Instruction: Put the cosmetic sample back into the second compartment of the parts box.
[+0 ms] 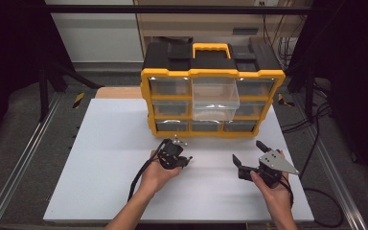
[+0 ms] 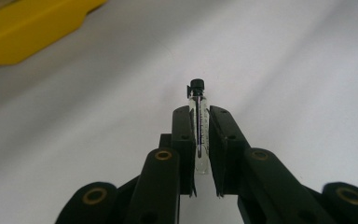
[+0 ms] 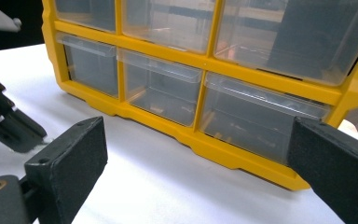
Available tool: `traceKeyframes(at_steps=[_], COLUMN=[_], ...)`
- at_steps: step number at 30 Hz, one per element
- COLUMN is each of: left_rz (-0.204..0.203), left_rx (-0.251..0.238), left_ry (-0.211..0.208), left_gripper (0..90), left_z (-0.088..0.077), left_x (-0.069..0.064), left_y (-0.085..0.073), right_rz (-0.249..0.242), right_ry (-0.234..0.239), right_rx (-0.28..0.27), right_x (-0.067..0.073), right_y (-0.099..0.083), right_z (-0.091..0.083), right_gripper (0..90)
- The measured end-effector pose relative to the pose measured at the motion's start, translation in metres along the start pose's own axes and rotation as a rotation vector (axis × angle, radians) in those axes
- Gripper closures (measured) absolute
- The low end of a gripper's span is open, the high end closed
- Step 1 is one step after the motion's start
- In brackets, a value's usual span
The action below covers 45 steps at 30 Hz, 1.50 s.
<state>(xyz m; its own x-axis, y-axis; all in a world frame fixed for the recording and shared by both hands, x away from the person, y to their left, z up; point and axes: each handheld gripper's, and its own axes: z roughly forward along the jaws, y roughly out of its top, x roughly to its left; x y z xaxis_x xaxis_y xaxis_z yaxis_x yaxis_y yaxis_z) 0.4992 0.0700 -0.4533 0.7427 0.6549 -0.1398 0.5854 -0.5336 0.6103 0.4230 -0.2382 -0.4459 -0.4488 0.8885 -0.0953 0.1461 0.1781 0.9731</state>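
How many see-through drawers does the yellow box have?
9 in the yellow box, three rows of three. Eight are pushed in: three at left, three at right, the middle and bottom of the centre. The top centre drawer is pulled out.

A flat white rectangular tabletop [image 1: 115, 182] lies on a grey carpeted floor area [image 1: 24, 124], flanked by two silver metal rails [image 1: 17, 167] running toward the back. Behind stand a pale wall panel [image 1: 96, 33] and a beige wooden cabinet front [image 1: 196, 24]. Black frame posts [image 1: 43, 81] rise at the sides, with black cables [image 1: 311, 124] trailing at right.
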Motion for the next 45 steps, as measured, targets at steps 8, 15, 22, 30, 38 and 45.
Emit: traceKeyframes(at_steps=[8,15,22,30,38,45], left_rz=[-0.015,0.019,0.048,0.062,0.081,0.101], left_rx=[-0.050,-0.082,-0.107,-0.138,-0.180,-0.219], left_ry=[-0.026,-0.012,0.012,0.015,0.021,0.026], left_gripper=[81.0,80.9,81.0,80.9,81.0,81.0], left_z=[-0.036,-0.063,-0.078,-0.091,-0.110,-0.127], left_x=[0.009,0.010,0.008,0.007,0.004,-0.002], left_y=[0.003,0.011,0.016,0.023,0.033,0.043], right_rz=[-0.004,-0.010,-0.011,-0.010,-0.007,-0.004], right_ry=[0.002,0.006,0.005,0.007,0.005,0.005], right_rx=[0.002,0.006,0.000,-0.001,0.001,0.001], right_x=[0.001,0.003,0.003,0.004,0.003,0.003], right_y=[0.000,0.000,0.000,0.000,0.000,0.000], right_z=[0.000,0.002,0.001,0.001,0.002,0.002], right_gripper=[5.4,5.4,5.5,5.5,5.5,5.5])
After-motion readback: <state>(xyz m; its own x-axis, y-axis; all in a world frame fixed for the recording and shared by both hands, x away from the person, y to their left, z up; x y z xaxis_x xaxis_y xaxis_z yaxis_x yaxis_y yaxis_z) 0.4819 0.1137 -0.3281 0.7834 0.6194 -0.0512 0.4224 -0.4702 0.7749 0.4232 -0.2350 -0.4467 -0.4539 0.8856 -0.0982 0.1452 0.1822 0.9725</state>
